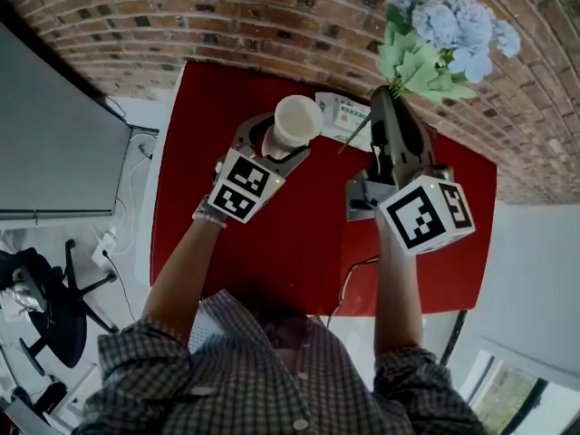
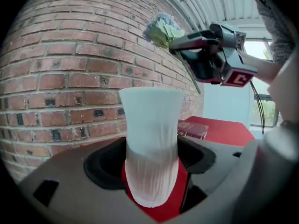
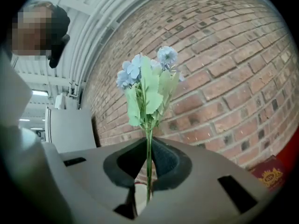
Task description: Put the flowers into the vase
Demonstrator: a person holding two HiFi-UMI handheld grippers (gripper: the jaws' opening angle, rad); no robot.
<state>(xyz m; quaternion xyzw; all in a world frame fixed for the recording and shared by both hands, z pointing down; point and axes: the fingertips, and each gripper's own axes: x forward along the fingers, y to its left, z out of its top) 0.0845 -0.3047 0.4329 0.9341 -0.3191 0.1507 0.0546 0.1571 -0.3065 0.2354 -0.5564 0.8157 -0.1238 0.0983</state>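
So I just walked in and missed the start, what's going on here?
A person at a red table holds a hand-held gripper in each hand. The left hand-held gripper is clamped on a white vase. The right hand-held gripper pinches the stem of some blue flowers, held up beside the vase, not yet in it.

At my left, the left gripper (image 1: pixel 276 149) holds the white ribbed vase (image 1: pixel 297 120) over the red table (image 1: pixel 290 252). At my right, the right gripper (image 1: pixel 388 96) holds the pale-blue artificial flowers (image 1: pixel 444 30). Behind both, a maroon book (image 2: pixel 192 129) lies by the brick wall (image 1: pixel 227 16).
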